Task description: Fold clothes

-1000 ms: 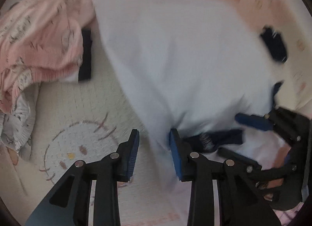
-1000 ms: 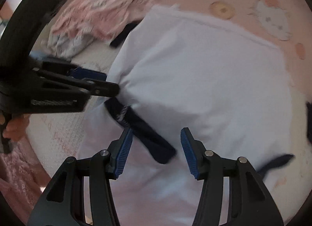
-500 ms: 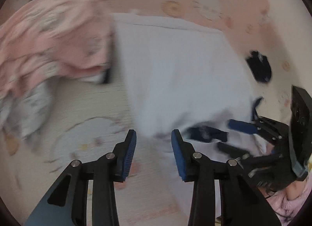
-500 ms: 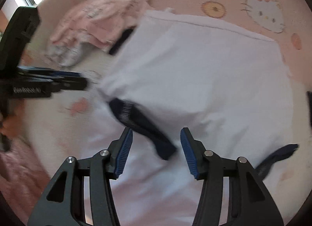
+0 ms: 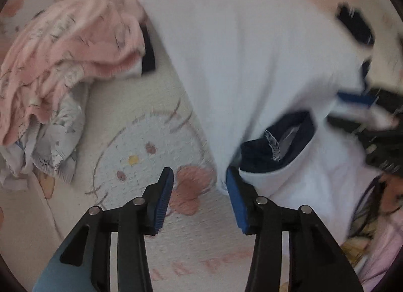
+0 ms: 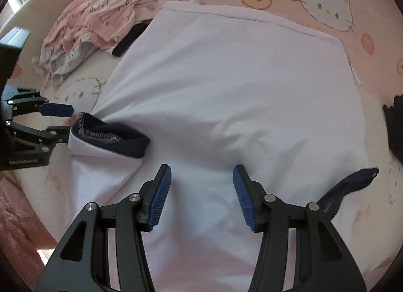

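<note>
The left tool (image 5: 199,196) has slid off the white shirt (image 6: 226,90), jaws opening, empty; the right tool (image 6: 201,196) hovers apart.

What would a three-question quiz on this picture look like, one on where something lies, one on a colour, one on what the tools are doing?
1. The pink clothes pile lies where, in the right wrist view?
A. Far left of the white shirt
B. On top of the shirt
C. Between the near fingers

2. The sleeve cuff is:
A. Red
B. Dark navy
C. Yellow

3. The right gripper is:
A. Clamped on a sock
B. Shut, holding nothing
C. Open over the shirt

Answers: 1 A, the pile sits beside the shirt's far left corner. 2 B, a dark band edges the white sleeve. 3 C, its pads stand apart.
</note>
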### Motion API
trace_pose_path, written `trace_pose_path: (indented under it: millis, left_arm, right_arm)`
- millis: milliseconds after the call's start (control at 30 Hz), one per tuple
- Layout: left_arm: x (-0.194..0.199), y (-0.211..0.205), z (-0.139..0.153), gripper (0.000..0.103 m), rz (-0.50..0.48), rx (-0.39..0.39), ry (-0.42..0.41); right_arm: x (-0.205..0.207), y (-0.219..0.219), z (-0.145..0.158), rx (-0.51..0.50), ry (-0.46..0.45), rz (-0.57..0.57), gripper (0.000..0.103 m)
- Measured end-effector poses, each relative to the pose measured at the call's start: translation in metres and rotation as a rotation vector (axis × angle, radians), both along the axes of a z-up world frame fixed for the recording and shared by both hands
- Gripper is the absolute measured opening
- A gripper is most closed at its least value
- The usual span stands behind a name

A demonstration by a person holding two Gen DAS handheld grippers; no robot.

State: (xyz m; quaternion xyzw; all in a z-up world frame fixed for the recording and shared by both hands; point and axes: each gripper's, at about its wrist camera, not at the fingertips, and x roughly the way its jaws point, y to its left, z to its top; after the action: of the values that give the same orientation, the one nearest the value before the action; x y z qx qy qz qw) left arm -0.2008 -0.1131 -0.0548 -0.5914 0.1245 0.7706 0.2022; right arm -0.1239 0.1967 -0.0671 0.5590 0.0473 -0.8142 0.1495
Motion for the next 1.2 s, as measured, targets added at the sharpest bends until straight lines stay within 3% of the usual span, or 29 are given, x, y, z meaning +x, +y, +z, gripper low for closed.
trace_pose_path:
  millis: [100,200,367,467,567,667,767,867,933,1033,1133,1200]
  left_arm:
    - [0.007,-0.004,0.023,0.046,0.008,0.112,0.067]
    - [0.015,0.005,0.027,0.046,-0.034,0.111,0.098]
    - [0.014,0.034,0.024,0.034,-0.070,0.084,0.111]
    - [0.022,0.047,0.015,0.034,-0.065,0.058,0.106]
    - [0.005,0.036,0.028,0.034,-0.050,0.047,0.077]
    - [0.007,0.031,0.036,0.034,-0.087,0.089,0.071]
    - [0.015,0.050,0.039,0.034,-0.178,0.147,0.059]
    - [0.018,0.070,0.025,0.034,-0.245,0.107,0.033]
    - [0.010,0.076,0.011,0.034,-0.218,0.056,0.029]
    - [-0.008,0.071,0.003,0.034,-0.132,0.066,0.042]
    - [-0.024,0.064,-0.001,0.034,-0.051,0.061,0.083]
    - [-0.030,0.059,-0.004,0.034,-0.007,0.054,0.092]
  right_arm:
    - [0.007,0.005,0.008,-0.056,0.031,-0.006,0.053]
    - [0.007,0.000,0.010,-0.124,0.052,0.047,0.053]
    - [-0.002,-0.024,0.002,-0.059,0.107,0.101,0.053]
    - [-0.004,-0.022,0.000,-0.048,0.116,0.078,0.053]
    - [-0.013,-0.037,-0.016,0.033,0.104,0.082,0.053]
    - [-0.018,-0.034,-0.018,0.075,0.096,0.047,0.053]
    - [-0.015,-0.022,-0.001,0.002,0.124,0.016,0.055]
    - [-0.015,-0.021,0.006,-0.088,0.088,0.057,0.055]
    - [-0.014,-0.026,0.003,-0.134,0.041,0.118,0.055]
    - [-0.009,-0.035,-0.007,-0.161,-0.021,0.211,0.055]
    - [-0.007,-0.034,-0.020,-0.087,-0.025,0.191,0.055]
    - [-0.010,-0.028,-0.017,-0.109,-0.030,0.158,0.055]
